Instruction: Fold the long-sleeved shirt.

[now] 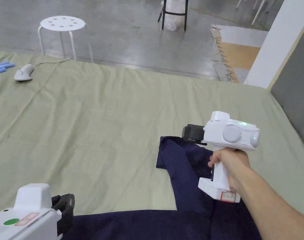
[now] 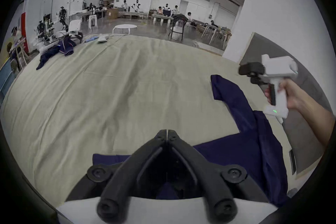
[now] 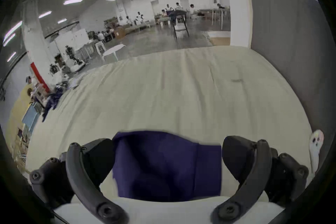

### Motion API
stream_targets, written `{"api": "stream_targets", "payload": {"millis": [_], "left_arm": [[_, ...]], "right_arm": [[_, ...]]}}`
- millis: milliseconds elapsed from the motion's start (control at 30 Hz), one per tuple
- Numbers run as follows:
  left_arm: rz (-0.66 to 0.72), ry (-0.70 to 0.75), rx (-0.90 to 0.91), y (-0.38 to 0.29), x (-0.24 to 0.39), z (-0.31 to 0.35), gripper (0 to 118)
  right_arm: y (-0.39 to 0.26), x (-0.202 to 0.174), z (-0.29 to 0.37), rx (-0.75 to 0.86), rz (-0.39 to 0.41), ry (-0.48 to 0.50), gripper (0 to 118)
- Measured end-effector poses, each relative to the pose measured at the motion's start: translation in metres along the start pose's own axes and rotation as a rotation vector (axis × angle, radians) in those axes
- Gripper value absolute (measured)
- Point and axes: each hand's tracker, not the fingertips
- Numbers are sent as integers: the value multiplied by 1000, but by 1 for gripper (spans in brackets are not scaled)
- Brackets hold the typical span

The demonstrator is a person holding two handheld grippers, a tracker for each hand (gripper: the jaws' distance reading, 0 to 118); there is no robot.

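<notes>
Our navy shirt [image 1: 192, 187] lies on the pale green sheet [image 1: 101, 118] in the lower right of the head view, its body running along the bottom edge and one sleeve [image 1: 173, 153] reaching up toward the middle of the frame. Our right gripper [image 3: 168, 160] hovers over the sleeve's end; in its own view the jaws stand wide apart with the cuff lying between them, not yet pinched. Our left gripper [image 2: 167, 134] sits at the bottom left of the head view, just beside the shirt's near edge, and in its own view the jaws are pressed together on nothing.

We judge the step in hand to be taking the sleeve end so we can fold it across the body. To do it well, we should lower the right jaws squarely over the cuff, catch both layers of cloth and leave the sheet beneath alone. The left gripper could pin the body so it does not drag.
</notes>
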Motion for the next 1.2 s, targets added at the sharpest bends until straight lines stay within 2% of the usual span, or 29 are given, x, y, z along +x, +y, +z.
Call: {"api": "stream_targets", "payload": {"millis": [67, 100, 133, 167, 200, 233, 267, 367, 400, 433, 533, 567, 633, 700, 867, 900, 1033, 1067, 1100, 1133, 1167, 1200], "left_arm": [[0, -2, -2, -1, 3, -5, 4], [2, -4, 3, 1, 2, -8, 4], [1, -8, 2, 4, -1, -11, 4], [3, -11, -1, 6, -3, -13, 4], [5, -9, -2, 3, 0, -14, 4], [2, -11, -1, 4, -1, -14, 4], [0, -13, -2, 5, -2, -11, 4], [5, -8, 15, 0, -5, -1, 4], [21, -23, 16, 1, -7, 3, 4], [32, -32, 17, 1, -8, 9, 4], [22, -26, 35, 0, -2, 31, 4], [25, -23, 45, 1, -2, 39, 4], [17, -40, 68, 0, 1, 58, 4], [8, -23, 96, 0, 2, 79, 4], [-4, -21, 143, -7, 14, 132, 4], [-4, -16, 150, -9, 15, 140, 4], [-21, -17, 162, -22, 20, 167, 4], [-22, -20, 157, -27, 21, 174, 4], [-17, -19, 159, -31, 22, 179, 4], [-18, -29, 157, -36, 24, 183, 4], [-22, -32, 150, -41, 26, 186, 4], [-21, -31, 148, -46, 28, 189, 4]], "right_arm": [[1, -10, -17, -72, 4, -52, 106], [-2, -13, -29, -142, 39, -80, 96], [-7, -15, -39, -219, 82, -104, 75], [-16, -21, -46, -294, 123, -133, 68], [-23, -23, -40, -252, 143, -133, 64], [-18, -26, -28, -179, 134, -108, 40], [-18, -29, -23, -209, 120, -81, 7], [-13, -30, -1, -154, 140, -76, 8], [-12, -31, 8, -146, 159, -42, 8], [-6, -19, 2, -133, 137, -12, 8], [4, -16, 53, 1, 118, 42, 8], [-1, -28, 107, 59, 131, 57, 8], [-4, -30, 159, 136, 137, 60, 8], [-15, -33, 215, 225, 175, 99, 8], [-73, -30, 335, 309, 310, 51, 8], [-88, -27, 353, 335, 316, 36, 8], [-167, -4, 398, 297, 272, 45, 8], [-194, 4, 409, 267, 234, 64, 8], [-214, 10, 414, 256, 172, 70, 8], [-241, 18, 417, 208, 86, 125, 8], [-263, 24, 416, 160, 67, 173, 8], [-284, 27, 412, 136, 63, 163, 8]]}}
